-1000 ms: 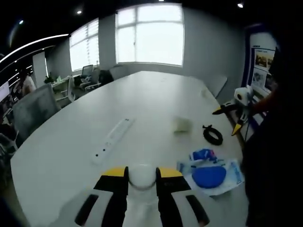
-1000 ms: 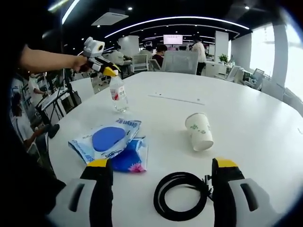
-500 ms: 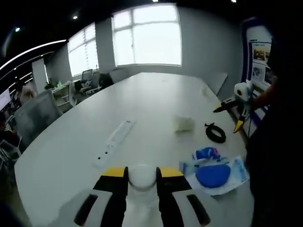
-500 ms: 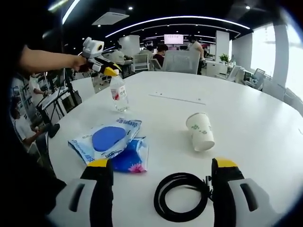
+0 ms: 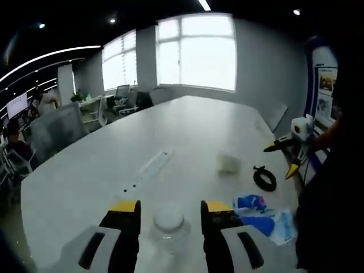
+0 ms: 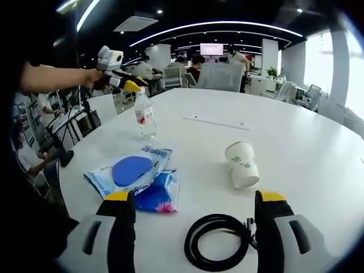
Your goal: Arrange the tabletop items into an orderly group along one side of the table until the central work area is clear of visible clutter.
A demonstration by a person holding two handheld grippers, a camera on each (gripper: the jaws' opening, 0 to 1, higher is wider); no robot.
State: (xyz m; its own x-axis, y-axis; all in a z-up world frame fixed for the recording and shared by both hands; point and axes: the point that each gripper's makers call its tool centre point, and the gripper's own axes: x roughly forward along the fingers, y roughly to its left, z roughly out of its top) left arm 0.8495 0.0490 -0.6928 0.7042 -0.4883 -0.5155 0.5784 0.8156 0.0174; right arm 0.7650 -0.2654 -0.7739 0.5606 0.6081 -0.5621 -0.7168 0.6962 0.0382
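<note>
A clear water bottle (image 5: 169,224) with a white cap stands on the white table (image 5: 187,131) between my left gripper's (image 5: 170,206) jaws, which are open with a gap on each side of the cap. From the right gripper view the bottle (image 6: 145,118) stands upright under the left gripper (image 6: 128,85). My right gripper (image 6: 194,196) is open just above a black cable coil (image 6: 219,250). Blue packets (image 6: 133,172) lie left of the coil, a tipped paper cup (image 6: 243,165) beyond it. A white power strip (image 5: 149,169) lies mid-table.
Office chairs (image 6: 216,74) and people stand past the table's far edge (image 6: 187,91). A person's arm (image 6: 51,74) holds the left gripper. Windows (image 5: 196,51) light the far wall. The table's near edge (image 6: 68,170) runs beside the packets.
My left gripper's jaws have spread apart and let go of the bottle, which stays upright. The right gripper has barely shifted over the cable coil.
</note>
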